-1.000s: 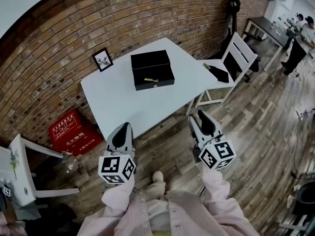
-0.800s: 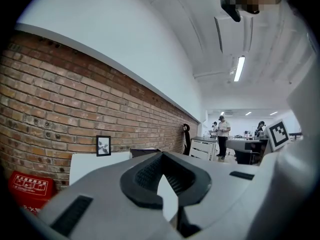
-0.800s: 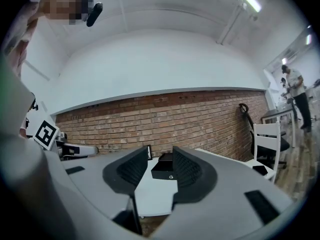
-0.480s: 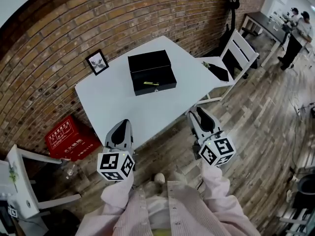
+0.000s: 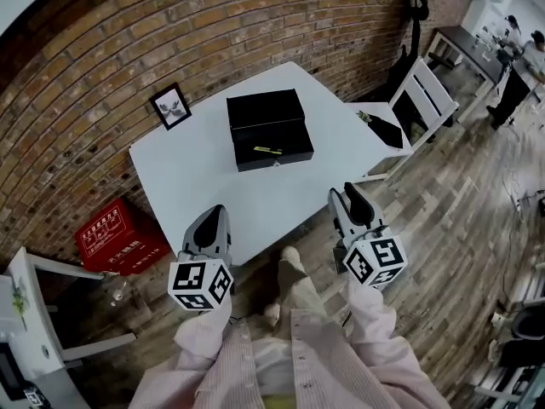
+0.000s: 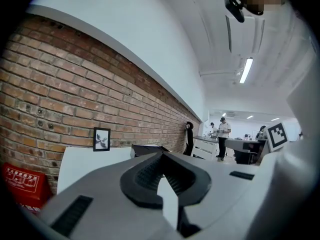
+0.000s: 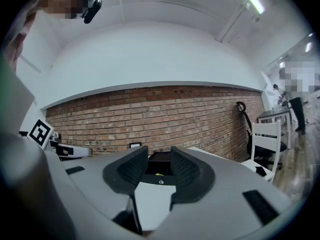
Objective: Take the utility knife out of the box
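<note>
Found knife [image 5: 266, 150] lying in open box [image 5: 266, 113] on table [image 5: 196, 181], well apart from left gripper [image 5: 211, 220], clenched on nothing, and right gripper [image 5: 351, 196], released and empty.

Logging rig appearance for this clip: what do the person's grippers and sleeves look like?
The left gripper and right gripper have light grey bodies with black ribbed pads inside the jaws. Each carries a white cube with black square markers. The person wears pale pink striped shirt sleeves.
</note>
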The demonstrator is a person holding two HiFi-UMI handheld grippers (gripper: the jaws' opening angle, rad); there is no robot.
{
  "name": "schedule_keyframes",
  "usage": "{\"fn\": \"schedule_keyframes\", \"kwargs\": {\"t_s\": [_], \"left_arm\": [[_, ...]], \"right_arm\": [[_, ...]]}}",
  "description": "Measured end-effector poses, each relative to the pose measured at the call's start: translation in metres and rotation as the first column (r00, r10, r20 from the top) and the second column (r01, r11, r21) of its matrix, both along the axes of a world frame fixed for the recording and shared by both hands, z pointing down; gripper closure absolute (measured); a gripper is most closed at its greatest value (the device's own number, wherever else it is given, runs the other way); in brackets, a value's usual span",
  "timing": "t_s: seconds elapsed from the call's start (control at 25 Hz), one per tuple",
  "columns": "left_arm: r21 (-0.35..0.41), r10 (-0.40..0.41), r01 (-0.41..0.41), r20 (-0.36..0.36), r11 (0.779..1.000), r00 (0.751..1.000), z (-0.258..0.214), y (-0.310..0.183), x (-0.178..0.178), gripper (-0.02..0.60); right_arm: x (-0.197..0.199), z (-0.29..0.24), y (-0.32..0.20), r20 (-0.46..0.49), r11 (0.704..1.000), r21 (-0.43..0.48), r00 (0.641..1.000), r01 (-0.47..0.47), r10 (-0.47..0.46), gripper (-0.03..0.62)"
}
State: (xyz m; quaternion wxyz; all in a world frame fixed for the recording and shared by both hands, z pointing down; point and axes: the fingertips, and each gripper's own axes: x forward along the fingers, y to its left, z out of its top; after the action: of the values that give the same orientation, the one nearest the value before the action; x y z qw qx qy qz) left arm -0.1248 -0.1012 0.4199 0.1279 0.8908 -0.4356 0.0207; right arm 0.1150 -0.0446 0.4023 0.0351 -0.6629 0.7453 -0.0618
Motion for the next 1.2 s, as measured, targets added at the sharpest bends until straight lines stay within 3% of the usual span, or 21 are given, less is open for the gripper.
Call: {"fn": "schedule_keyframes", "kwargs": {"t_s": [0.32, 0.68, 1.2], "left_arm": [[-0.032, -0.052, 0.052, 0.003, 0.998, 0.999, 0.008, -0.053, 0.017, 0.589], [-0.125, -0.104, 0.103, 0.006, 0.987, 0.995, 0.029, -0.106, 0.041, 0.589], [-0.211, -0.192, 0.195, 0.037, 0.958, 0.981, 0.06, -0.14, 0.062, 0.589]], "right_arm": [[0.01, 0.01, -0.076, 0.007, 0.996, -0.025, 0.996, 0.088, -0.087, 0.451], [0.02, 0.026, -0.151, 0.006, 0.977, -0.094, 0.981, 0.191, -0.192, 0.451], [0.014, 0.059, -0.212, 0.01, 0.898, -0.22, 0.922, 0.38, -0.388, 0.451]]}}
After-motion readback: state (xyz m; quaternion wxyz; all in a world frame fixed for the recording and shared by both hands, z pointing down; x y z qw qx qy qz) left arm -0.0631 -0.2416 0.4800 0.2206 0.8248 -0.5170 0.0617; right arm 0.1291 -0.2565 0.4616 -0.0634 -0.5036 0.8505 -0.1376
